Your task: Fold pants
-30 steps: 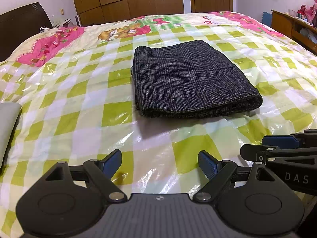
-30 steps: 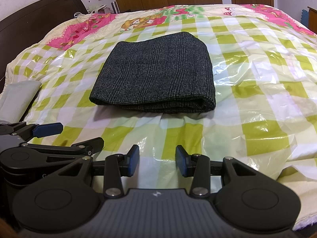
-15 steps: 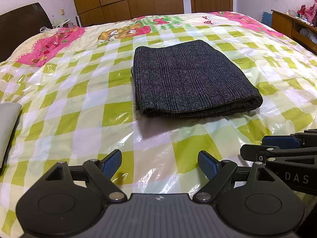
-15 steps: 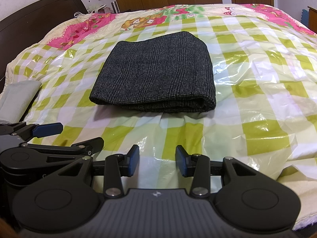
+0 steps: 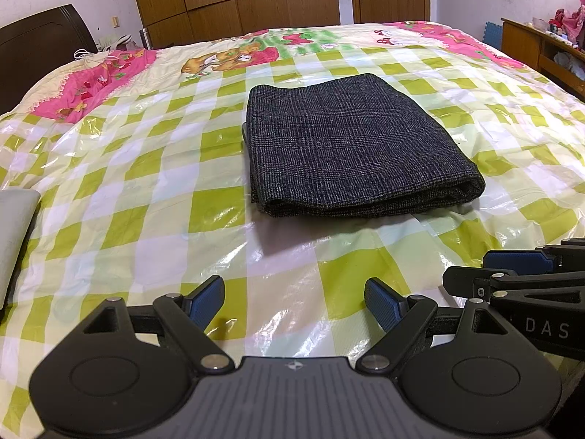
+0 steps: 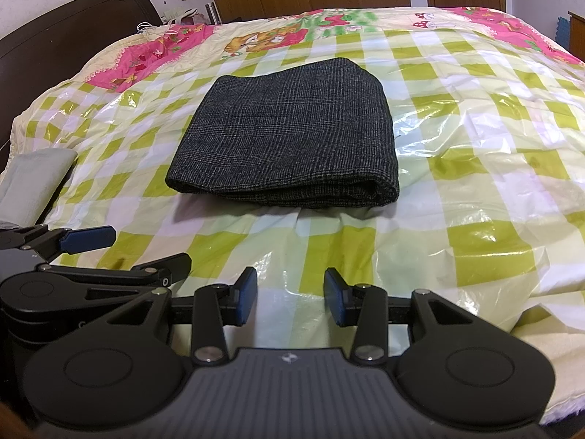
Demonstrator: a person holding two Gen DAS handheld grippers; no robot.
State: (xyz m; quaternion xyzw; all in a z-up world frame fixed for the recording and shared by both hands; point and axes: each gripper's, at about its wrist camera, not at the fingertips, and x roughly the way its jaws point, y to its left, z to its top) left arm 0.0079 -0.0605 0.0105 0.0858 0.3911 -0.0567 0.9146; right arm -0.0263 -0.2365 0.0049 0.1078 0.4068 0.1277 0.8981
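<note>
The pants (image 5: 351,150) are lying folded into a compact dark rectangle on the checkered plastic sheet (image 5: 146,197), near the sheet's centre, with the thick folded edge facing the grippers. The left gripper (image 5: 294,301) is hovering over the sheet's near edge, fingers spread wide, gripping nothing. The right gripper (image 6: 290,296) is sitting just beside it, fingers apart and empty. Both are positioned well apart from the pants.
</note>
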